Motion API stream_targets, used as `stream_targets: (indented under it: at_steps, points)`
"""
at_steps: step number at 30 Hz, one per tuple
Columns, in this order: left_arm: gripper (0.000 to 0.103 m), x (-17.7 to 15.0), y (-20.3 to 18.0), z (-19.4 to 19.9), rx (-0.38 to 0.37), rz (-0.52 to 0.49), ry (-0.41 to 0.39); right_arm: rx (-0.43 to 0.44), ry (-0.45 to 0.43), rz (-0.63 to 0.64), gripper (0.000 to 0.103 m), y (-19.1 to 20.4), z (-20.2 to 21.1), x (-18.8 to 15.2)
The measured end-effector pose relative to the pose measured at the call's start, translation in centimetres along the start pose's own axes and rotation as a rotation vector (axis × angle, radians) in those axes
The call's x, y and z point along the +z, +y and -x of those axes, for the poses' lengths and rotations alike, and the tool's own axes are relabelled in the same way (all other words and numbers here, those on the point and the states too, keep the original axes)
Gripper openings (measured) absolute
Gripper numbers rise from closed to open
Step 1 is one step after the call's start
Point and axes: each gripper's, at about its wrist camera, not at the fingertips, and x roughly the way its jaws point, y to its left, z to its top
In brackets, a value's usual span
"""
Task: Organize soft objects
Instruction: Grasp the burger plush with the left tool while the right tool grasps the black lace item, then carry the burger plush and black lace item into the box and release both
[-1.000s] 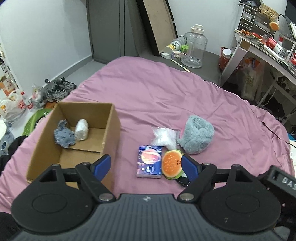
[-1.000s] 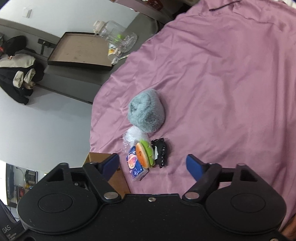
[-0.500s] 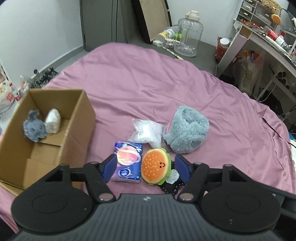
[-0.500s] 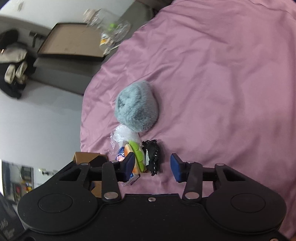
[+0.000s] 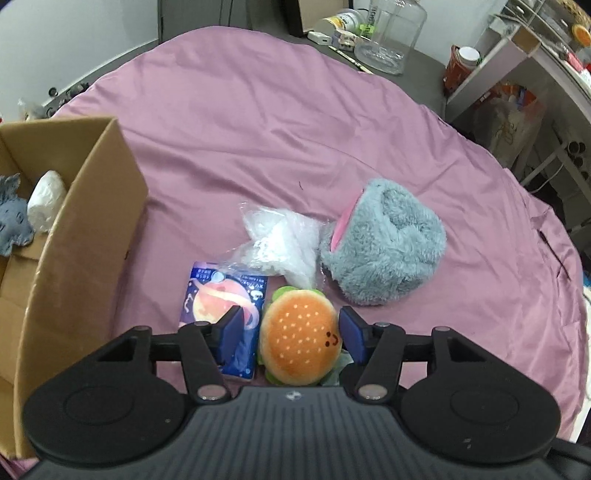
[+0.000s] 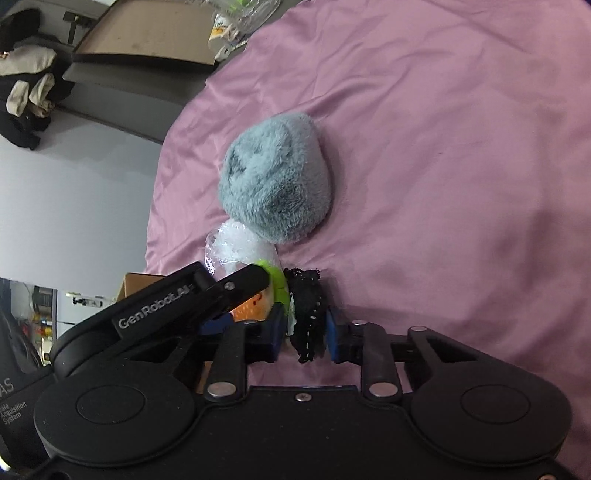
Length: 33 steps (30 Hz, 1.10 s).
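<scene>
An orange burger plush lies on the purple sheet. My left gripper straddles it with its jaws closing; the pads stand close at each side, not clearly pressing. One of its fingers shows above the burger in the right wrist view. My right gripper is closing on a black lace piece right beside the burger, and both pads touch it. A fluffy grey plush and a clear plastic bag lie just beyond. A blue tissue pack sits left of the burger.
A cardboard box stands at the left, holding a small grey plush and a white bundle. Past the bed's far edge stand a glass jug and a cluttered desk. A shallow tray leans by the wall.
Both grippers have come down toward the burger and lace and narrowed. The left now straddles the burger. The right has gone from wide open to pinching the black lace piece.
</scene>
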Motion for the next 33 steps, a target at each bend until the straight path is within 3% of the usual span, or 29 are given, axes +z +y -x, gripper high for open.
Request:
stream_targets:
  at_steps: [9,21,33]
  points:
    - [0.032,0.6,0.4,-0.3,-0.03,0.042,0.025,-0.018,0.009,0.124,0.011,1.7,0.3,1.3]
    - [0.031,-0.8,2.5,4.1,-0.08,0.082,-0.059,-0.098,-0.116,0.389,0.011,5.4,4.9,-2.1]
    - [0.031,-1.9,4.9,11.4,-0.111,0.064,-0.181,-0.111,-0.26,0.559,0.011,9.5,9.4,-6.1]
